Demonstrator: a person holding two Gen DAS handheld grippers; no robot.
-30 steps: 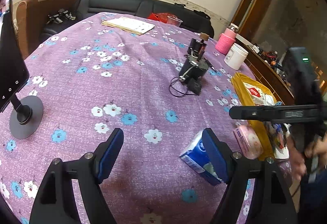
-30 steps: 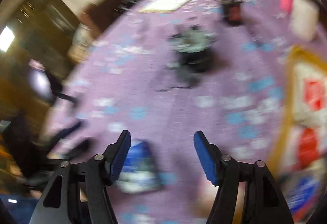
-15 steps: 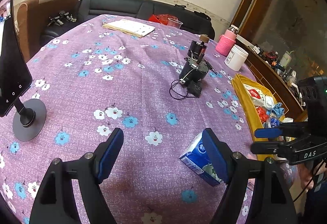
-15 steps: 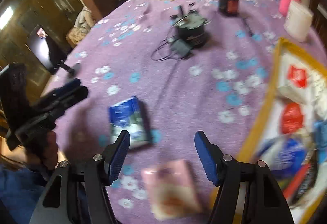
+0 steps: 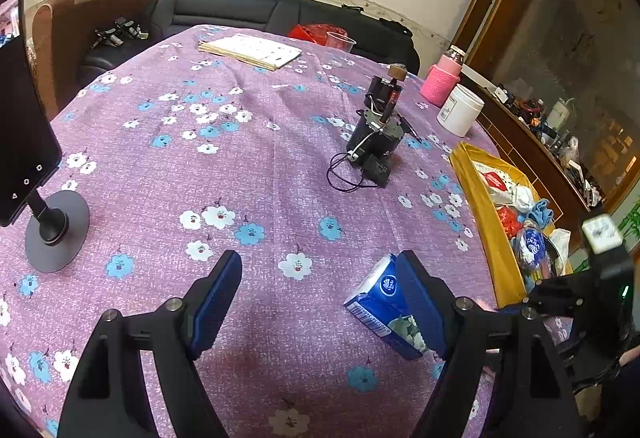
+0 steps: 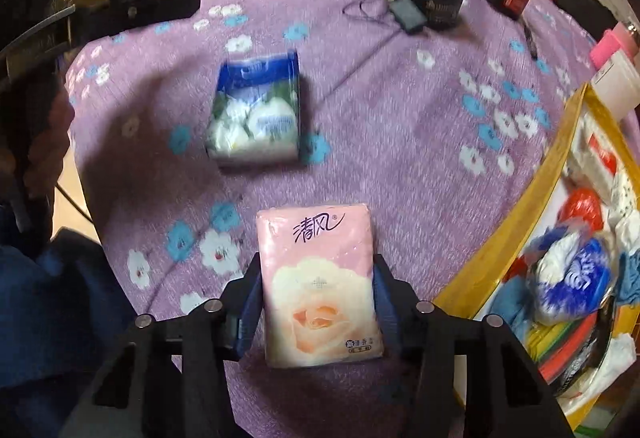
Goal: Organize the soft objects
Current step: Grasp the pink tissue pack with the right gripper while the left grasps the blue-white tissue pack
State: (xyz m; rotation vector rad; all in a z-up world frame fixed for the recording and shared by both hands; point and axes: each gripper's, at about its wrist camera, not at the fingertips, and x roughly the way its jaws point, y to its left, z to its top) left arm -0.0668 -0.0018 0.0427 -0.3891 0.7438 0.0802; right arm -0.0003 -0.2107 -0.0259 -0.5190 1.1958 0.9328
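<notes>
A pink tissue pack [image 6: 320, 278] with a rose print lies flat on the purple flowered tablecloth [image 5: 240, 142]. My right gripper [image 6: 317, 262] points steeply down over it; its jaws are closing, and both pads touch the pack's long sides. A blue tissue pack [image 6: 256, 106] lies further out on the cloth. In the left wrist view this blue tissue pack [image 5: 380, 298] sits just behind the right finger of my left gripper [image 5: 318, 258]. The left gripper hangs open over the cloth with nothing between its fingers. The right gripper's body [image 5: 568, 298] shows at the right edge of that view.
A yellow tray [image 5: 480, 206] of soft packs and cloths lies at the table's right side; its rim [image 6: 532, 198] is close to the pink pack. A phone on a stand [image 5: 24, 118], a black device with a cable [image 5: 376, 142], a white jar [image 5: 460, 114] and papers [image 5: 248, 50] stand on the table.
My right gripper has swung from above the blue pack to the pink pack and dropped onto it, its jaws narrowing around it. The left gripper has stayed still.
</notes>
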